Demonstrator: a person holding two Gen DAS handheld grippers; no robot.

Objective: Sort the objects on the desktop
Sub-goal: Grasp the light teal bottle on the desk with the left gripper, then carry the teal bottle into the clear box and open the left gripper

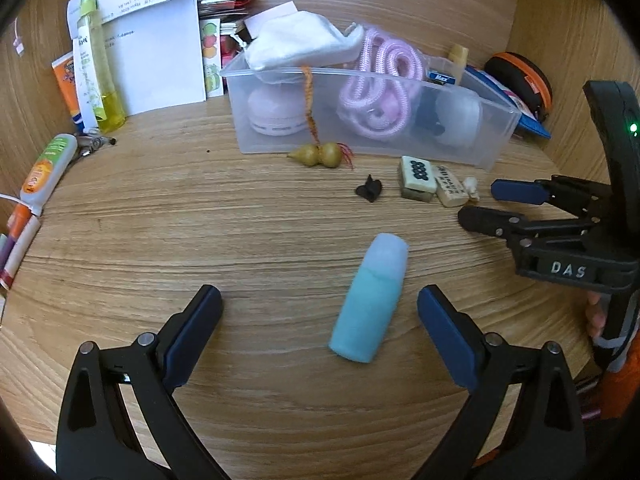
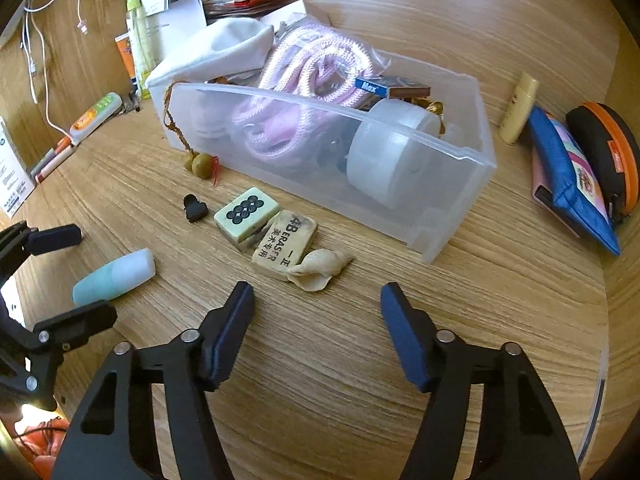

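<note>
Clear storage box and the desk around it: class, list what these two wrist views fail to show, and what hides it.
- Clear box bottom, both views: hidden under the pink rope and white pouch.
- Dark object beneath the mahjong tile, right wrist view: mostly covered by the tile.
- Papers, left wrist view: print too small to read.
- Pens, left wrist view: cut off by the edge.

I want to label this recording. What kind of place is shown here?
Probably a home desk: a wooden desktop, a clear storage box full of odds and ends, an eraser, and charging cables at the edge.
</note>
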